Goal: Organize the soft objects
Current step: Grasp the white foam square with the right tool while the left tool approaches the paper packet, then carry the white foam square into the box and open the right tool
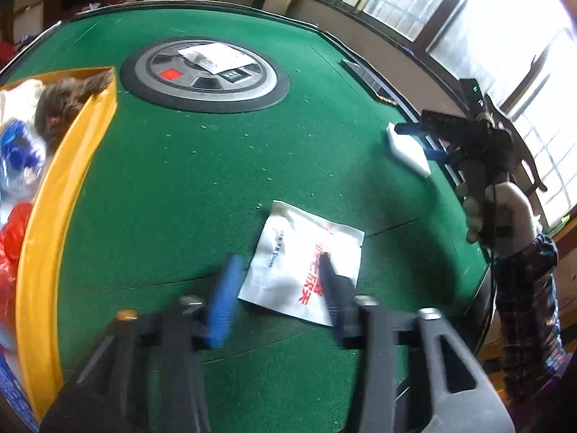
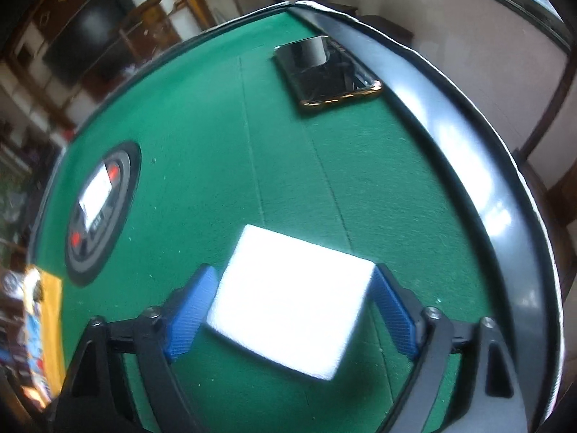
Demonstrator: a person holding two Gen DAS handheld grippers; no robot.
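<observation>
- while i'm working both sides of the green felt table [image 1: 223,166], my left gripper [image 1: 277,288] is hovering over the white packet [image 1: 303,259], fingers apart, nothing pinched; one blue pad [image 1: 223,299] sits off the packet's left edge, the other finger lies across its red print.
- i'm reading that as lining up for a pinch on the near edge; the packet is lying flat, so there's little to bite on.
- packet: thin, flat, roughly square pouch, glossy white with red characters, looks crinkly and limp.
- my right gripper [image 2: 292,306] is straddling the white foam block [image 2: 292,296], fingers spread wide; pads sit just beside its two short sides. motion blur, so i can't tell if either pad is touching; no squeeze showing.
- block: rectangular slab, matte, looks spongy, resting on the felt near the table's black raised rim [image 2: 468,166]; should compress under a grip.
- yellow bin [image 1: 72,180] at the table's left edge is already holding a brown plush, blue and red soft items, so likely the drop target for both.
- dark phone [image 2: 324,72] beyond the block, round centre panel [image 1: 205,75] with a paper on it: not soft, i'm leaving them.
- felt is nappy, flecked with lint; it may drag on the packet when sliding.
</observation>
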